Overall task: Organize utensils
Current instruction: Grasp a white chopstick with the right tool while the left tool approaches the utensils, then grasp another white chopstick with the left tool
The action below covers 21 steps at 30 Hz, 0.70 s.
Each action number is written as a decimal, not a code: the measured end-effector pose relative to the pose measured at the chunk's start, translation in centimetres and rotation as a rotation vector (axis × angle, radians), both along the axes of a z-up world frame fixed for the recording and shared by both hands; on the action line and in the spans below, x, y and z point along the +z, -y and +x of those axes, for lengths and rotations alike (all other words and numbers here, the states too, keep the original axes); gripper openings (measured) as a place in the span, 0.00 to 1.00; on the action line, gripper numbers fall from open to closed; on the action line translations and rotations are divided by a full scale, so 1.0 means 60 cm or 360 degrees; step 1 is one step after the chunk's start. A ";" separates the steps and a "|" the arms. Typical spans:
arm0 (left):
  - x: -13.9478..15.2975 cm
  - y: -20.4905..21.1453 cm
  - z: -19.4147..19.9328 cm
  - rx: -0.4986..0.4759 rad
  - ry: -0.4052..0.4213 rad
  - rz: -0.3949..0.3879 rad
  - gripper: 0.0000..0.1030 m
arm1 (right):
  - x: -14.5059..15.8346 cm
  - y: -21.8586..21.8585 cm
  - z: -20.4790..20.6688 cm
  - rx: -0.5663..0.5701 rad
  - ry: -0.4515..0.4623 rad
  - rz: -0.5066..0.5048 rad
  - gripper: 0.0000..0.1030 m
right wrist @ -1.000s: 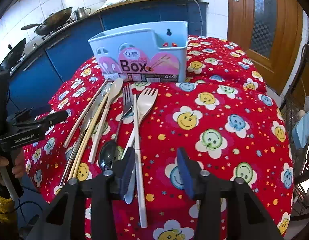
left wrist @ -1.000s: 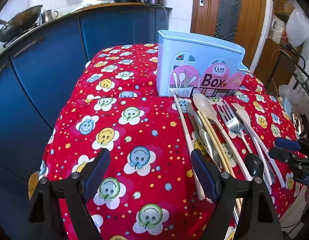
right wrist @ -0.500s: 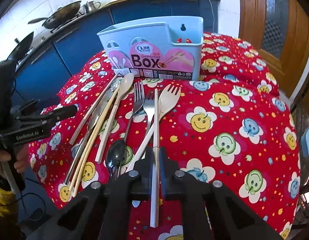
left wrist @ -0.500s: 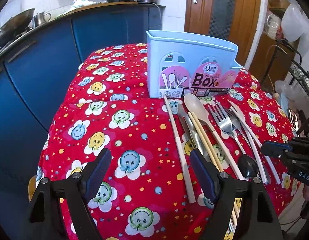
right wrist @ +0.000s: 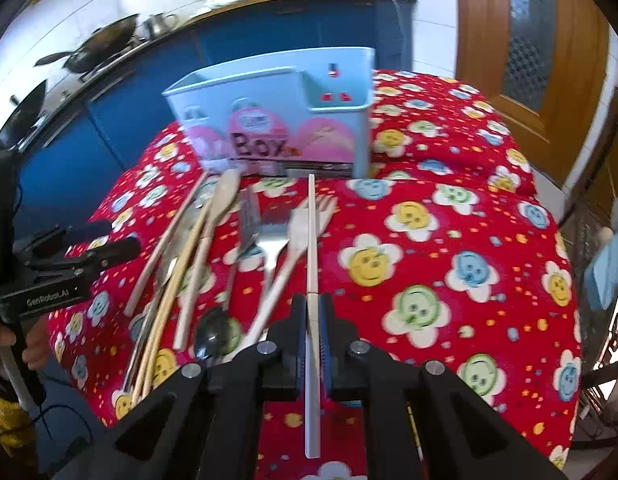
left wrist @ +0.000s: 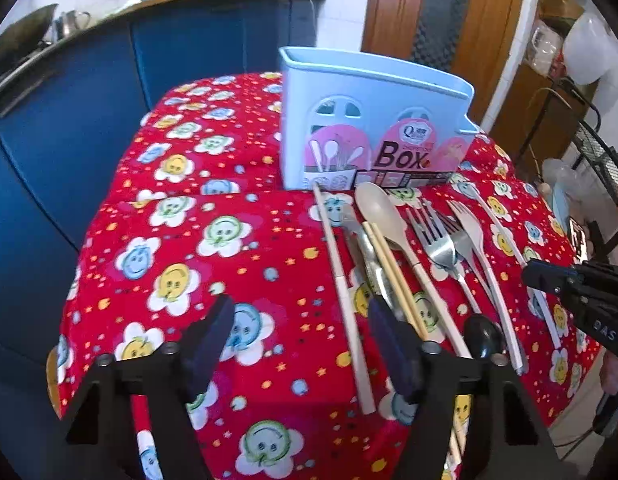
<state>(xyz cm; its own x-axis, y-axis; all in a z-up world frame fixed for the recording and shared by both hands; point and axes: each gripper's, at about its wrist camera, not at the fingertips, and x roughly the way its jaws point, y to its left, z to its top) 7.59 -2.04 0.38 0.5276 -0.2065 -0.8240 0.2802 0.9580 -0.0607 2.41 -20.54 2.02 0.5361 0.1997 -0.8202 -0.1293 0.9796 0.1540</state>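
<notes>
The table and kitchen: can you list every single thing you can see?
box: one, light blue, back of table
tablecloth: one, red with smiley flowers, over table
chopsticks: one white left of the pile; one white in the right hand-held gripper; a tan pair in the pile
spoons: one beige, one black, in the pile
forks: one metal, one beige, in the pile
cabinets: blue, behind table
wok: one, dark, on counter
door: one, brown, at back
left hand-held gripper: black, open, jaws just been closing, around nothing
right hand-held gripper: black, shut on the chopstick
</notes>
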 end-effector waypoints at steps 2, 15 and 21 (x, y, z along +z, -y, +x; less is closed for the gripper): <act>-0.003 0.008 0.009 -0.0042 -0.0050 -0.0025 0.50 | -0.007 0.008 0.009 -0.0024 -0.0047 -0.0023 0.08; -0.027 0.037 0.063 -0.0141 -0.0371 -0.0015 0.17 | -0.025 0.008 0.051 0.0049 -0.0265 -0.0117 0.08; -0.035 0.065 0.088 -0.0154 -0.0451 0.0086 0.17 | -0.027 0.008 0.075 0.0075 -0.0365 -0.0113 0.08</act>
